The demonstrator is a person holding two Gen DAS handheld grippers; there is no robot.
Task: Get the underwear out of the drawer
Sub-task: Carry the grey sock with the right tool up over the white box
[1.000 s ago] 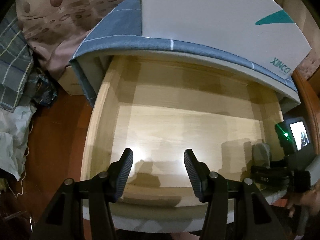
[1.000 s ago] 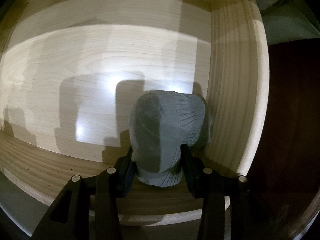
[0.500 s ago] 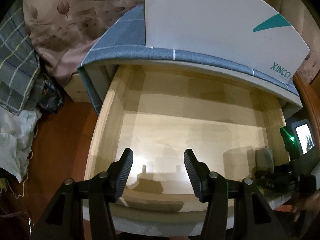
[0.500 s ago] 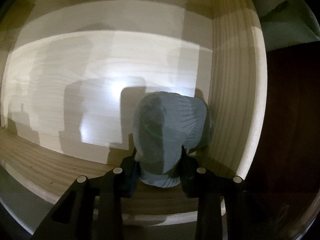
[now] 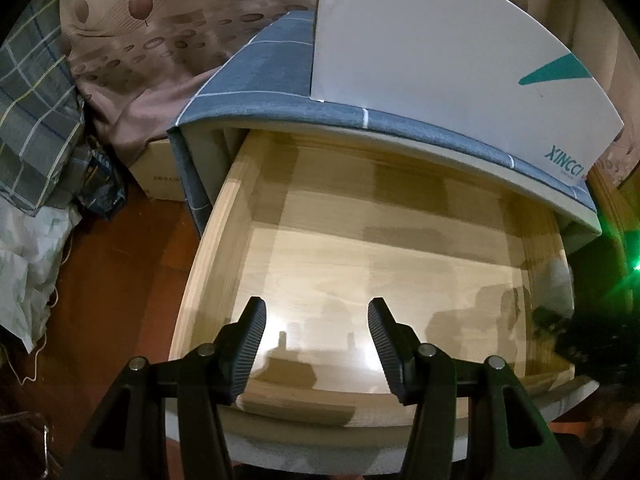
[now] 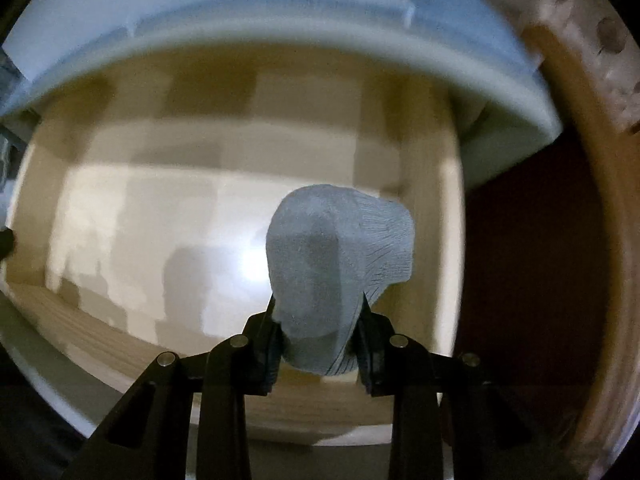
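A: Over the right front corner of the open wooden drawer (image 6: 434,240), the right gripper (image 6: 318,336) points steeply down with its jaws clamped on a rolled grey bundle, the underwear (image 6: 336,264). The pads pinch its lower end and the rounded upper part bulges out past the fingertips.

B: Is the bundle touching the drawer floor?

A: I cannot tell for sure; the picture is blurred, though the fabric shows against the pale floor with the right side wall just beside it.

B: And the other hand?

A: The left gripper (image 5: 318,344) hangs over the near left part of the drawer (image 5: 224,240). Its jaws stand apart with nothing between them, only the shiny bare floor and their own shadows.

B: Can that view see the underwear?

A: A pale grey smear (image 5: 558,280) sits by the right wall, above a dark shape at the frame's edge, too blurred to name firmly.

B: What lies around the drawer?

A: Above it, a blue-grey checked cloth (image 5: 260,76) covers the cabinet top, and a white box (image 5: 440,52) with a teal mark stands on it. To the left, a brown patterned sheet (image 5: 132,40), a plaid fabric (image 5: 32,120) and a white bag (image 5: 24,264) lie by the reddish floor (image 5: 120,280).
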